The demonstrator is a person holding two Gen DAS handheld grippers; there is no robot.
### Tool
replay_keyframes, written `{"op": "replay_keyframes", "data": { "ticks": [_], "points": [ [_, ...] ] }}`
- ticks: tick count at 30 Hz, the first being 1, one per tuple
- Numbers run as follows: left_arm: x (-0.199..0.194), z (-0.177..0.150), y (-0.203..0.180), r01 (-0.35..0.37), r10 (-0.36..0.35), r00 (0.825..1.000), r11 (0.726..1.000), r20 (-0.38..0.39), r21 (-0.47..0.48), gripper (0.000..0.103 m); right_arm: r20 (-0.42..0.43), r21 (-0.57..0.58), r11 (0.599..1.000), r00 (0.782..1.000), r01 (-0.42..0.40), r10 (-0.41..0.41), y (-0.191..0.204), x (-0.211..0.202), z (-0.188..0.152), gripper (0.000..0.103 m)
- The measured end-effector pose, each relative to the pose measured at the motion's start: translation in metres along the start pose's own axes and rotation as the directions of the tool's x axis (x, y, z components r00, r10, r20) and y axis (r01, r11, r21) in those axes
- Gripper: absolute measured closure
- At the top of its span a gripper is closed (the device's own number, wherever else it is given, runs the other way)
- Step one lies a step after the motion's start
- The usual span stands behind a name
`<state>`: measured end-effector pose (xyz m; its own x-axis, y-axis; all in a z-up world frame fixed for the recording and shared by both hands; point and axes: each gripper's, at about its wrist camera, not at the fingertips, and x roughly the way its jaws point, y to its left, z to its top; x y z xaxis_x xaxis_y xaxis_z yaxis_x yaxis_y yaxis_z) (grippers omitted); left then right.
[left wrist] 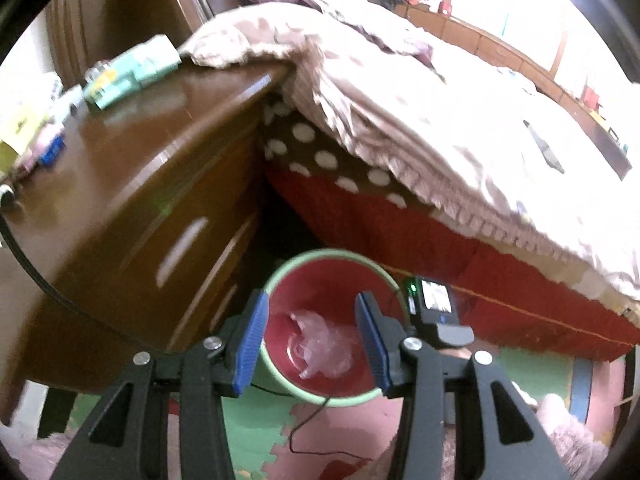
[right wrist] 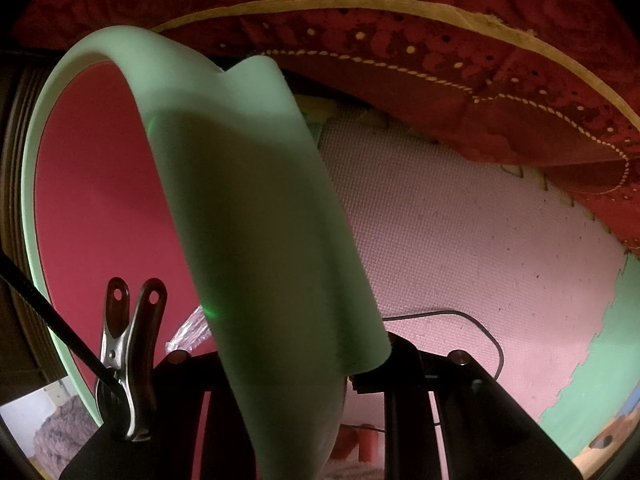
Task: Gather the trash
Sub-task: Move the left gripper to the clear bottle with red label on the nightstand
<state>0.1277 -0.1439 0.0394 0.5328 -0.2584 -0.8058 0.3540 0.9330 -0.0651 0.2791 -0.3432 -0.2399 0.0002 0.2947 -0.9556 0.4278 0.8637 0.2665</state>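
A trash bin (left wrist: 332, 254) with a pale green rim and a red inside stands on the floor between a nightstand and a bed. Crumpled clear plastic (left wrist: 320, 344) lies at its bottom. My left gripper (left wrist: 312, 300) hangs above the bin's mouth, open, with nothing between its blue pads (left wrist: 250, 344). At the bin's right rim sits my right gripper (left wrist: 434, 312). In the right wrist view the green bin wall (right wrist: 240, 200) runs between the fingers of my right gripper (right wrist: 288, 360), which is shut on it. A bit of the plastic (right wrist: 188, 332) shows inside.
A brown nightstand (left wrist: 140, 160) with boxes (left wrist: 132, 68) on top stands left of the bin. The bed's beige quilt (left wrist: 440, 120) and red skirt (left wrist: 480, 288) are on the right. A pink and green foam mat (right wrist: 460, 240) covers the floor, with a thin black wire (left wrist: 312, 420) across it.
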Motion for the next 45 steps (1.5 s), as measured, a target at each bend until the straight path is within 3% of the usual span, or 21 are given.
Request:
{"op": "replay_keyframes", "data": {
  "ticks": [8, 13, 23, 32, 38, 45],
  "points": [
    [-0.014, 0.02, 0.009, 0.033, -0.033, 0.999, 0.999, -0.005, 0.001, 0.055, 0.0, 0.0, 1.0, 1.0, -0.001, 0.001, 0.0, 0.001, 0.0, 0.081],
    [-0.032, 0.038, 0.019, 0.043, -0.043, 0.998, 0.999, 0.043, -0.007, 0.055, 0.0, -0.002, 1.0, 1.0, 0.0, 0.0, 0.0, 0.002, 0.0, 0.081],
    [-0.064, 0.083, 0.033, -0.058, 0.058, 0.988, 0.998, 0.141, -0.008, 0.055, -0.006, -0.003, 1.0, 1.0, 0.015, -0.015, 0.003, 0.005, -0.001, 0.081],
    [-0.069, 0.123, 0.064, -0.139, 0.147, 0.975, 0.989, 0.165, -0.059, 0.055, -0.005, -0.029, 0.999, 0.999, 0.044, -0.044, 0.013, 0.011, -0.003, 0.081],
    [-0.059, 0.147, 0.085, -0.253, 0.262, 0.952, 0.964, 0.156, -0.08, 0.055, -0.003, -0.039, 0.999, 0.999, 0.038, -0.038, 0.016, 0.016, -0.006, 0.081],
    [-0.045, 0.201, 0.121, -0.288, 0.321, 0.932, 0.937, 0.167, -0.195, 0.055, -0.013, -0.043, 0.998, 0.999, 0.046, -0.047, 0.021, 0.019, -0.007, 0.081]
  ]
}}
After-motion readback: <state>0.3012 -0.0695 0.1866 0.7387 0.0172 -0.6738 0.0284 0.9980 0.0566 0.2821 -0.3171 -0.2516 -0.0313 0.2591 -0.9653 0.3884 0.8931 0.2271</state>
